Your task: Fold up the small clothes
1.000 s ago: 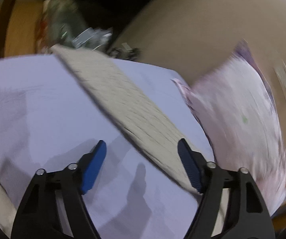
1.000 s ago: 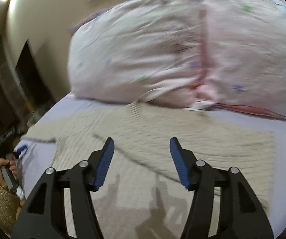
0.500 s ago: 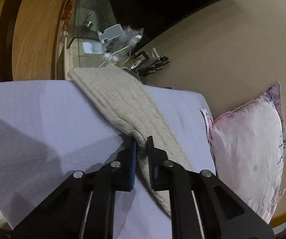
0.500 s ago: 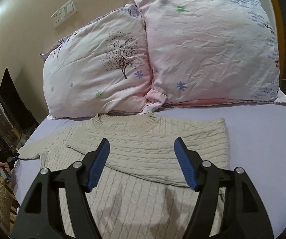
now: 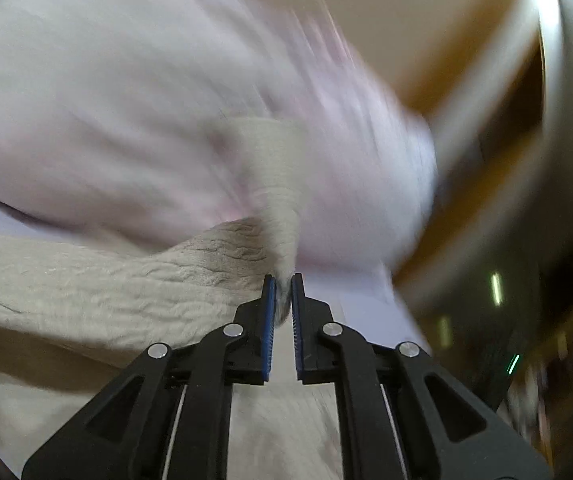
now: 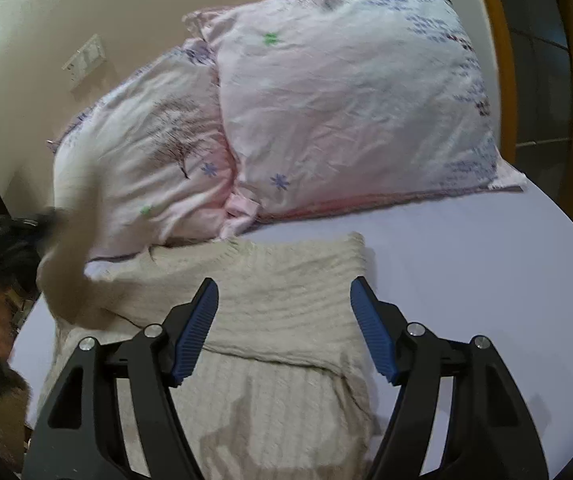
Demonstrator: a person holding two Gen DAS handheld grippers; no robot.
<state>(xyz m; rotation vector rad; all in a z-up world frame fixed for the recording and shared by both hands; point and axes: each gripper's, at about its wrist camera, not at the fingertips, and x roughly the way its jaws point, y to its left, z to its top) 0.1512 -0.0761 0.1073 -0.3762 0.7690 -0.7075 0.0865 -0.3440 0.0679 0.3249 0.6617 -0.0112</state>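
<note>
Left wrist view blurred, left gripper (image 5: 282, 280) pinched on a sleeve of the cream sweater (image 6: 286, 280) — lifted off the lilac sheet (image 6: 466, 264), right gripper (image 6: 284, 300) spread above the sweater's folded body, pillows (image 6: 346, 100) bordering the collar edge, bare sheet seen rightward.

**Sweater Ahead of Right Tongs, Sleeve Raised at Left**

Spread on the bed (image 6: 466, 280), directly ahead of and below the right tongs (image 6: 284, 328): the sweater (image 6: 278, 304). Behind it, against the wall: two pillows (image 6: 338, 108), side by side and touching. Far left of the right tongs: the left tongs (image 5: 282, 300), pinching the sleeve (image 5: 282, 208) and holding it up off the bed.
</note>
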